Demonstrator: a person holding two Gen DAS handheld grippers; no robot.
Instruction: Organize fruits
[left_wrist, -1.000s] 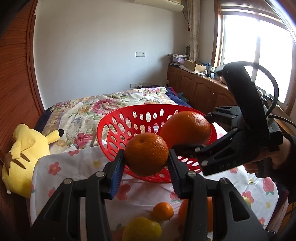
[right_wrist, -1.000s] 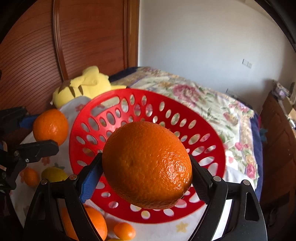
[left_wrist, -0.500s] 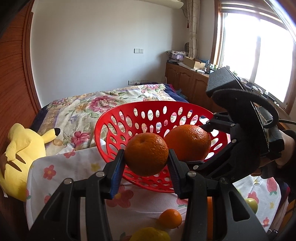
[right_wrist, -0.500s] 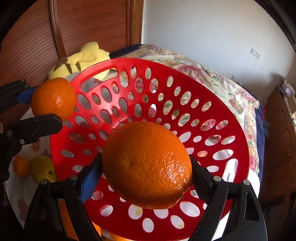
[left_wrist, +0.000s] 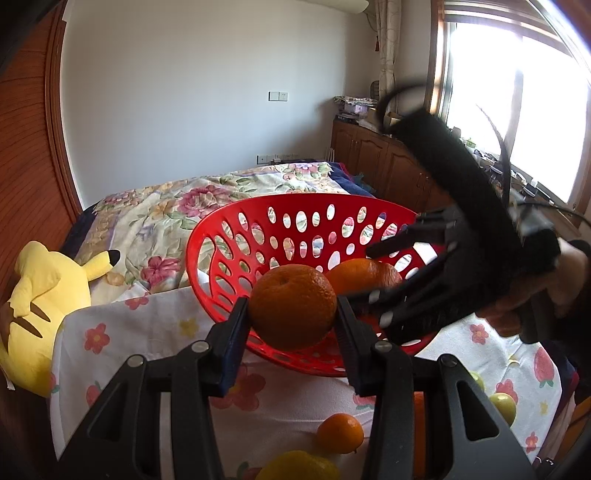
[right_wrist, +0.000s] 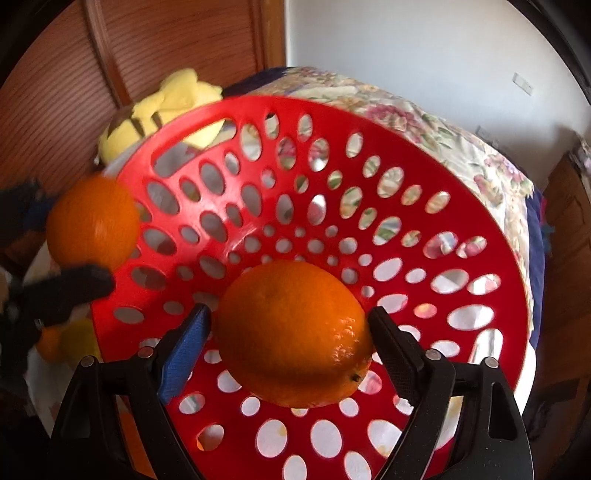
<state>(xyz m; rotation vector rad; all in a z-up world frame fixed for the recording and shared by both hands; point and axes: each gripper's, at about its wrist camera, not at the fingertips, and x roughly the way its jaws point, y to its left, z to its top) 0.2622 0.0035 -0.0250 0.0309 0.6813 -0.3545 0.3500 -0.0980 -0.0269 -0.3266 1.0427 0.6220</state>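
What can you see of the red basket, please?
The red basket is round, shallow and looks like glossy plastic, pierced with oval holes. It sits on the flowered cloth by the bed. One large orange is low inside it between the right gripper fingers; whether it touches the bottom is unclear.

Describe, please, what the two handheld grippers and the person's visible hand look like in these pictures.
Both grippers are black plastic with angular, cut-out finger arms joined by silver pivot screws. The left gripper has ribbed pads, blue on one finger. The right gripper likewise has one blue textured pad and one black. Seen from the left wrist camera, black cables loop above it, and the hand emerges from a dark sleeve.
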